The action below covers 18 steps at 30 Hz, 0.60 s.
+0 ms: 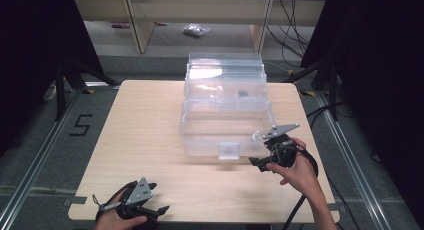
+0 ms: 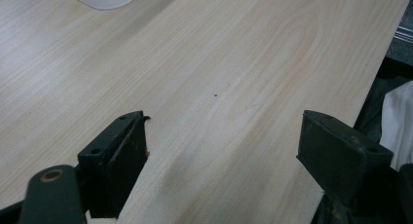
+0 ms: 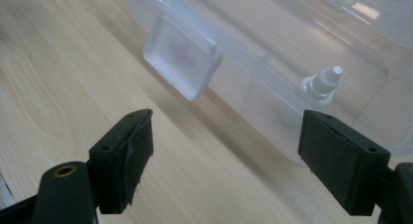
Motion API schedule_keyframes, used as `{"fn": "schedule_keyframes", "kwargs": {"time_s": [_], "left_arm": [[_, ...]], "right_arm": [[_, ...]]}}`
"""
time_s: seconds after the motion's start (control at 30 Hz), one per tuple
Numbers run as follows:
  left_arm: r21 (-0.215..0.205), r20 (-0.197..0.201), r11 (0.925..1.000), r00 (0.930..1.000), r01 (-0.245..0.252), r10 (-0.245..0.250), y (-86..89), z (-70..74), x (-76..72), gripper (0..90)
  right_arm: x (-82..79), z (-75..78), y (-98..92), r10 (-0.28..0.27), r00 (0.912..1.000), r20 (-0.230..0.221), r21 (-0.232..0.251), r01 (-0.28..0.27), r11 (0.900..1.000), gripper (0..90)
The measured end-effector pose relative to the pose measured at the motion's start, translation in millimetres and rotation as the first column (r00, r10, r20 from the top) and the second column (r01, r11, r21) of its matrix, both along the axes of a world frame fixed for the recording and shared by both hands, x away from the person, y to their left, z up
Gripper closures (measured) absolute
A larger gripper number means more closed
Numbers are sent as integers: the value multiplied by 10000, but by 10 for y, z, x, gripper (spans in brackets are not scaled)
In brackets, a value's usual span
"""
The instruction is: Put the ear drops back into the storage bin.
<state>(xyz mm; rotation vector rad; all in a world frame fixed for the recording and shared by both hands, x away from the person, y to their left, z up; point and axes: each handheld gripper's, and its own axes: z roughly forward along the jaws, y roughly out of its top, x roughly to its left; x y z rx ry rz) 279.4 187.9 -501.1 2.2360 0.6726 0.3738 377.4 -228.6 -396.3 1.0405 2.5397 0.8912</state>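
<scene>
Left gripper [image 1: 159, 210] at near table [image 1: 150, 135] edge, jaws apart, empty; right gripper [image 3: 224, 160] jaws apart, beside clear box [image 1: 225, 115] front corner.

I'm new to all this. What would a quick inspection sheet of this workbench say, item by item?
Surface: pale wooden table, bare around the box.
Job's things: clear plastic box, lid up, front latch hanging loose; a small white-capped bottle stands inside near the front right corner; a small dark item sits in the upper tray.
Clutter: nothing seen on the table.
Grippers: left gripper open over bare wood at the near edge; right gripper open, facing the box's front right corner, nothing between its jaws.
Cables: black cable trails from the right gripper; more cables on the floor behind.
Surroundings: dark curtains, wooden shelf legs, a plastic bag on the floor.
</scene>
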Motion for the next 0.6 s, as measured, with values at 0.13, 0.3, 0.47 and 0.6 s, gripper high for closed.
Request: {"fn": "schedule_keyframes", "kwargs": {"time_s": [0.13,0.3,0.47,0.6], "left_arm": [[-8,12,10000,10000,8,-8,-3,2,-1,178],[45,6,10000,10000,11,-11,1,4,4,178],[-6,8,10000,10000,15,-15,3,4,4,178],[10,9,10000,10000,32,-32,6,8,2,178]], "right_arm": [[-11,-11,-2,77,9997,224,86,-79,9999,212],[-56,-46,2,91,9991,421,285,-103,9995,208],[-92,-103,7,257,9987,435,329,-271,9991,208],[-118,-141,16,213,9983,547,493,-240,9985,206]]}}
